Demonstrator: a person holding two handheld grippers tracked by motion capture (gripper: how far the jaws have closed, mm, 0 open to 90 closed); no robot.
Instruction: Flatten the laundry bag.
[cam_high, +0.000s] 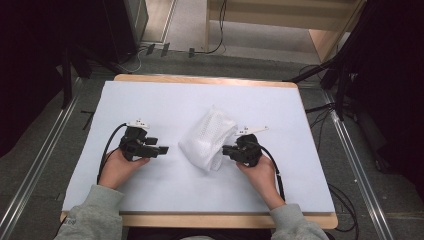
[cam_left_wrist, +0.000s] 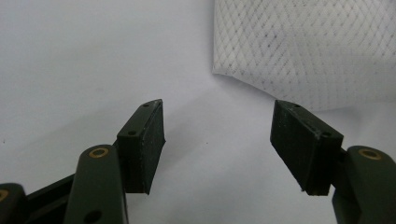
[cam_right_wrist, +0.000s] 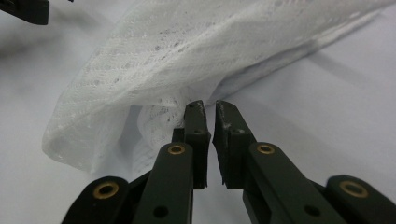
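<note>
A white mesh cloth (cam_high: 207, 137) lies bunched in the middle of the white-covered table (cam_high: 165, 100). My right gripper (cam_high: 225, 150) touches its right lower edge. In the right gripper view the jaws (cam_right_wrist: 209, 106) stand almost together, pinching a thin edge of the cloth (cam_right_wrist: 187, 51), which rises off the surface and casts a shadow. My left gripper (cam_high: 162, 149) rests to the left of the cloth, apart from it. Seen from the left gripper view, its jaws (cam_left_wrist: 219, 126) are open with nothing between them, and a corner of the cloth (cam_left_wrist: 308, 46) lies ahead to the right.
The white sheet covers a wooden table with its rim (cam_high: 200, 79) showing at the back. Cables and dark stands (cam_high: 340, 85) sit on the floor around it. A tip of the left gripper (cam_right_wrist: 25, 9) appears at the top left of the right gripper view.
</note>
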